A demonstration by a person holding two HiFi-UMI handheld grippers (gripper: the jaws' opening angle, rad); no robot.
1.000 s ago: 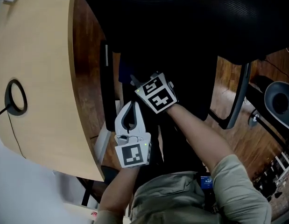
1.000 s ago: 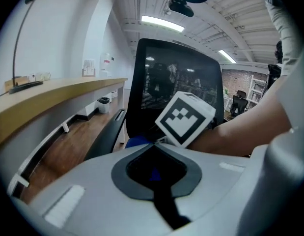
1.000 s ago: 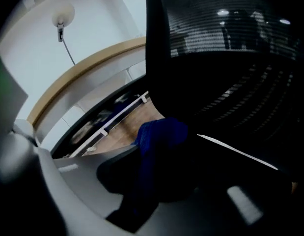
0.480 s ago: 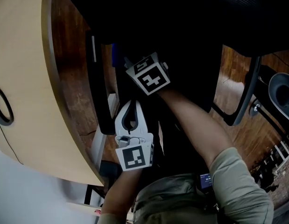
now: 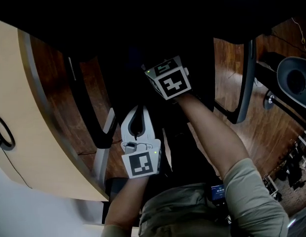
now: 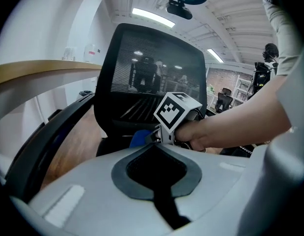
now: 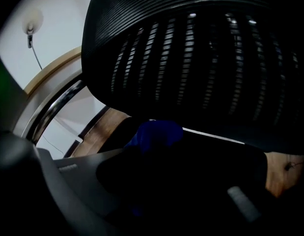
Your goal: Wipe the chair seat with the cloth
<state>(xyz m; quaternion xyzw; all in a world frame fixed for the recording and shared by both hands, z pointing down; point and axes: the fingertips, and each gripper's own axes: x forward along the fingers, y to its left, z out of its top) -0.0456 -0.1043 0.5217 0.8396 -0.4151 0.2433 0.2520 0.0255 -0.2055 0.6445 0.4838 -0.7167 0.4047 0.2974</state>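
Right forearm (image 5: pixel 212 137) reaches out bare from the sleeve, with the wrist tipped down. My right hand-held gripper (image 6: pixel 154 135) sits close below the chair backrest (image 6: pixel 152 68), its jaws clamped on the blue cloth (image 6: pixel 138 137). Left forearm (image 5: pixel 125 201) is tucked in short. My left hand-held gripper (image 5: pixel 138 109) hangs farther from the backrest than the right one, jaws together at the tips and empty.

Head view: everything under the backrest reads black, and I cannot make out the cloth there. Only this view shows the desk (image 5: pixel 19 107) edge and the armrest (image 5: pixel 91 117), both left of the backrest.

Left gripper view: cloth is bunched at the right gripper's tips, low in front of the backrest, over the chair seat (image 6: pixel 112 145). I cannot tell whether it touches the seat.

Right gripper view: cloth sits between the dark jaws, with the backrest mesh close above.
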